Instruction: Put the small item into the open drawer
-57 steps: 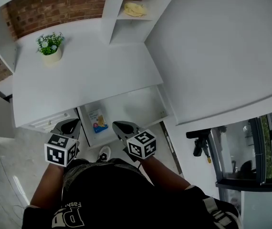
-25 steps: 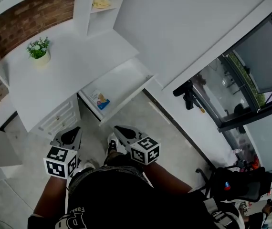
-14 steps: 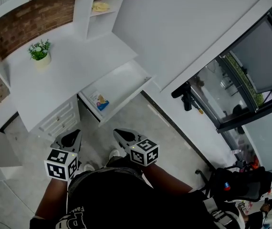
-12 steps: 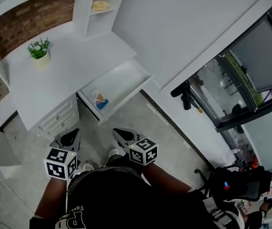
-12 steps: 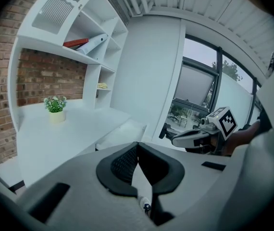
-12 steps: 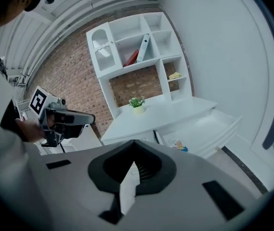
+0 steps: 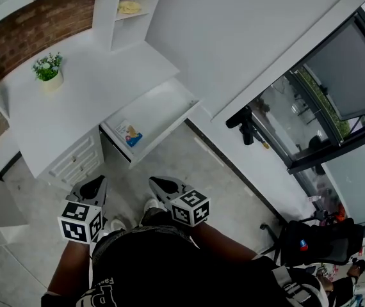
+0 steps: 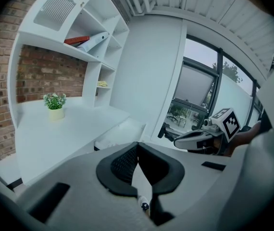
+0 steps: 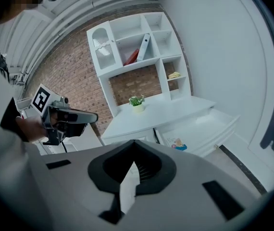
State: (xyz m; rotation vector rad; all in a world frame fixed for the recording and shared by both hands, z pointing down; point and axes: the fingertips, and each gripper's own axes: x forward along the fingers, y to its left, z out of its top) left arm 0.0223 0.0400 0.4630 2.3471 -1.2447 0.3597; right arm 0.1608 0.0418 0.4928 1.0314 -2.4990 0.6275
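Observation:
The small item (image 7: 130, 135), a flat packet with a blue picture, lies in the open white drawer (image 7: 160, 107) under the desk top; the right gripper view shows the same small item (image 9: 178, 145) in the drawer (image 9: 209, 124). Both grippers hang close to the person's body, well back from the desk, over the floor. My left gripper (image 7: 94, 184) is shut with nothing in it; in its own view the left gripper (image 8: 137, 145) has its pads meeting. My right gripper (image 7: 157, 183) is shut and empty too, as the right gripper (image 9: 134, 143) shows.
A potted plant (image 7: 47, 71) stands on the white desk (image 7: 86, 94). Shelves (image 7: 128, 8) rise behind it against a brick wall. Closed drawers (image 7: 77, 162) sit left of the open one. A glass wall (image 7: 310, 114) and a dark chair (image 7: 310, 242) are at the right.
The person has stepped back from the desk, so the drawer now lies farther from both grippers. Both grippers stay shut and empty near the body.

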